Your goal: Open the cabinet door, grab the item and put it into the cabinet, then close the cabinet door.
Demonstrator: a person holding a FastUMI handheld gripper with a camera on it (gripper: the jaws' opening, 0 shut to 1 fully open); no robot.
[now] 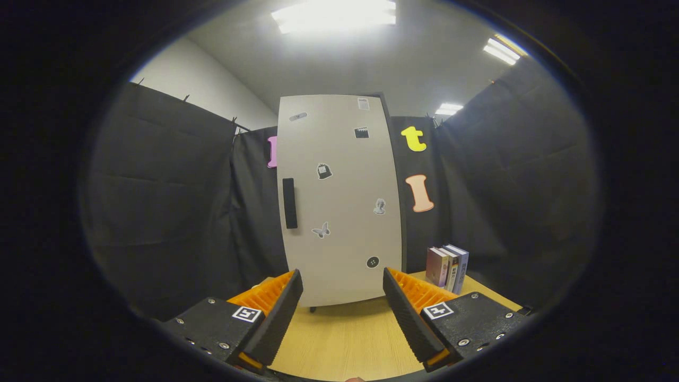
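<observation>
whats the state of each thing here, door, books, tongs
cabinet door: shut, handle on its left edge untouched
books: standing upright on the table, right of the cabinet, not yet picked up
tongs: open, holding nothing, short of the cabinet

The tall pale-grey cabinet door (pixel 339 201) looks smooth and matt, like painted board, dotted with small flat paper-like stickers; its black vertical handle (pixel 289 203) seems matt plastic. The light wooden counter (pixel 345 339) shows fine straight grain with a low sheen. Three upright books (pixel 448 267) have smooth, slightly glossy covers. The spread fingers (pixel 280 313) carry ribbed, matt plastic faces.
</observation>
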